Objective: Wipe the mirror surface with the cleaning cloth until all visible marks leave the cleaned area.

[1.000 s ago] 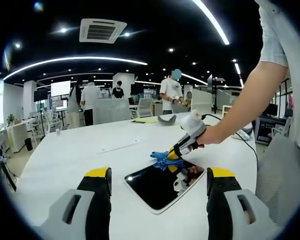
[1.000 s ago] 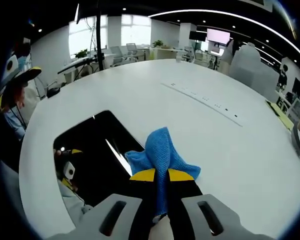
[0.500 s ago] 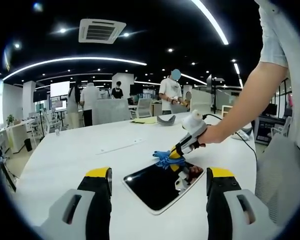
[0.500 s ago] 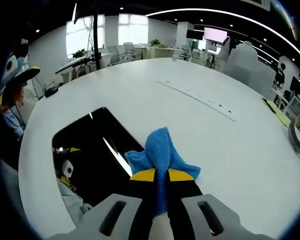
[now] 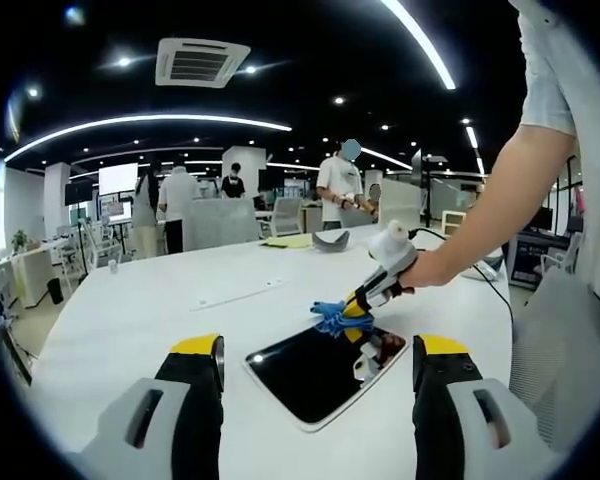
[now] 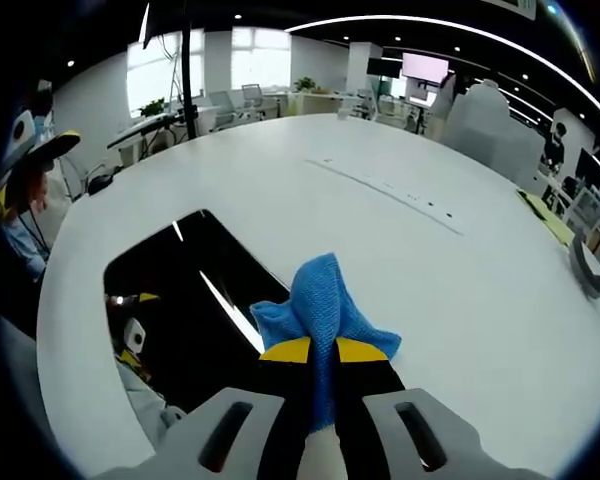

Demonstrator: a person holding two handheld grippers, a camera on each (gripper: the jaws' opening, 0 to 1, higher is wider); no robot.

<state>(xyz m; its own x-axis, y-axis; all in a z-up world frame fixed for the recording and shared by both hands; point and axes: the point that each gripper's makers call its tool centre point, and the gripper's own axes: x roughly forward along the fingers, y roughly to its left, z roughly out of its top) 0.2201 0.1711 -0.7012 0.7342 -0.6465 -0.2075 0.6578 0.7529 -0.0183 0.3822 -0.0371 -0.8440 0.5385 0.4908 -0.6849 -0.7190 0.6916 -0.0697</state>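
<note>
A dark rectangular mirror (image 5: 320,370) with a white rim lies flat on the white table (image 5: 130,320). In the right gripper view the mirror (image 6: 190,300) spreads to the left of my jaws. My right gripper (image 6: 323,352) is shut on a blue cleaning cloth (image 6: 325,305), whose bunched end hangs over the mirror's far edge. In the left gripper view a hand holds that right gripper (image 5: 355,301) with the cloth (image 5: 330,318) at the mirror's far corner. My left gripper (image 5: 318,350) stands open in front of the mirror, above its near edge, with nothing between its jaws.
The person's arm (image 5: 500,200) reaches in from the right. A cable (image 5: 485,280) trails on the table behind the hand. A grey object (image 5: 332,239) and yellow sheets (image 5: 288,241) lie at the table's far side. Several people (image 5: 342,185) stand beyond it.
The right gripper with the cloth has lifted slightly and drifted toward the mirror's far edge. The left gripper has stayed open and nearly still.
</note>
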